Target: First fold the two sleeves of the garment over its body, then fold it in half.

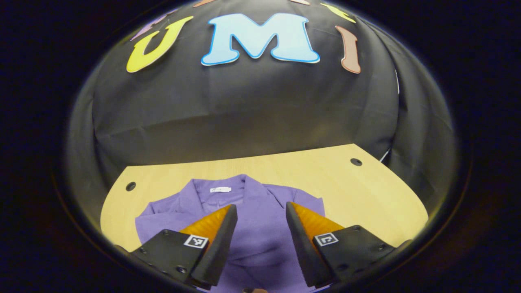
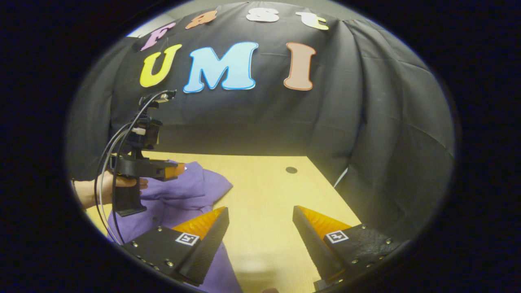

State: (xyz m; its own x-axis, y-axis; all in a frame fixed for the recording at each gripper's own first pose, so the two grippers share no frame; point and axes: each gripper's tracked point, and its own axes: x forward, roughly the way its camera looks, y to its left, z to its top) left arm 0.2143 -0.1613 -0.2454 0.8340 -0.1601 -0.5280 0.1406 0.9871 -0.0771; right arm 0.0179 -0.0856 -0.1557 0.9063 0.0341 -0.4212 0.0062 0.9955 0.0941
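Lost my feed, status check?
Left gripper open above garment. Right gripper open over table. Nothing in the way.

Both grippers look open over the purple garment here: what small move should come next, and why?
Probably lower the left gripper onto the purple garment to pinch its near edge for the fold in half. Its jaws stand open above the cloth, no sleeve lies spread on the wooden table, and the right gripper hangs open, mostly over bare table.

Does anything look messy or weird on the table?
Nothing is broken or spilled. The purple garment is a bit rumpled, with a bunched fold near its edge on the wooden table. Both tools, left and right, hang open above it.
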